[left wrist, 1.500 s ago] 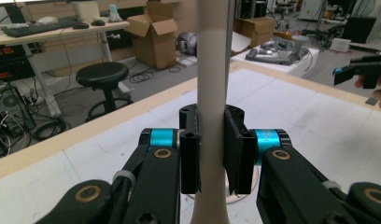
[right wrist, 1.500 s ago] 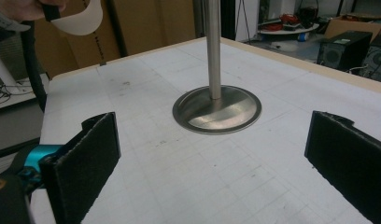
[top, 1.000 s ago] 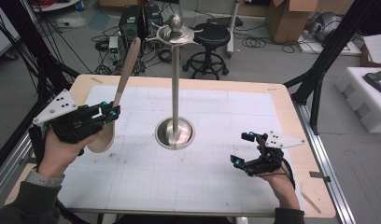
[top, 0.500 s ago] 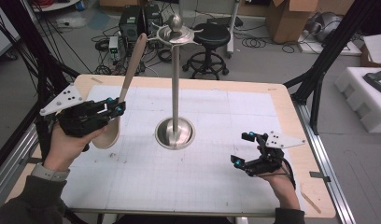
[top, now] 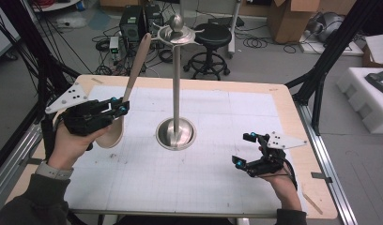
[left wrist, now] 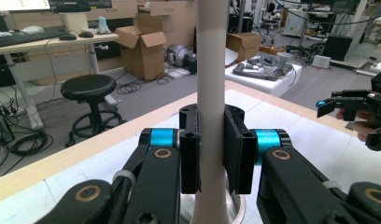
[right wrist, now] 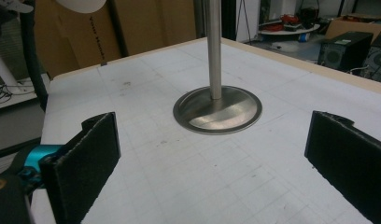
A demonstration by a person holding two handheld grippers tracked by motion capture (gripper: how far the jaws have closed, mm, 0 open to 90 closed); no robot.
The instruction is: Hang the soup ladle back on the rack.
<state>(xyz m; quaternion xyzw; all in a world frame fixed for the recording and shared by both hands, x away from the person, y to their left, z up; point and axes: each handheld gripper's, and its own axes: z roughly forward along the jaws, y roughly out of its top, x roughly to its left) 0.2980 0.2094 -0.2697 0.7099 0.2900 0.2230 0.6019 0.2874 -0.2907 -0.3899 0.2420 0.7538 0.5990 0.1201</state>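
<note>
We see the left gripper (top: 119, 110) clamped on a wooden spoon (top: 135, 70) handle, bowl down, beside the metal stand (top: 176, 84); right gripper (top: 246, 150) jaws wide, empty.

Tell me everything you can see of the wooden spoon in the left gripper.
The wooden spoon is pale, smooth, unfinished-looking wood with a long flat handle and a broad rounded bowl. It stands tilted, handle tip up and leaning toward the top of the metal stand, bowl low, just above the table edge. The left gripper clamps its handle between both black pads; nothing else visibly touches it.
</note>
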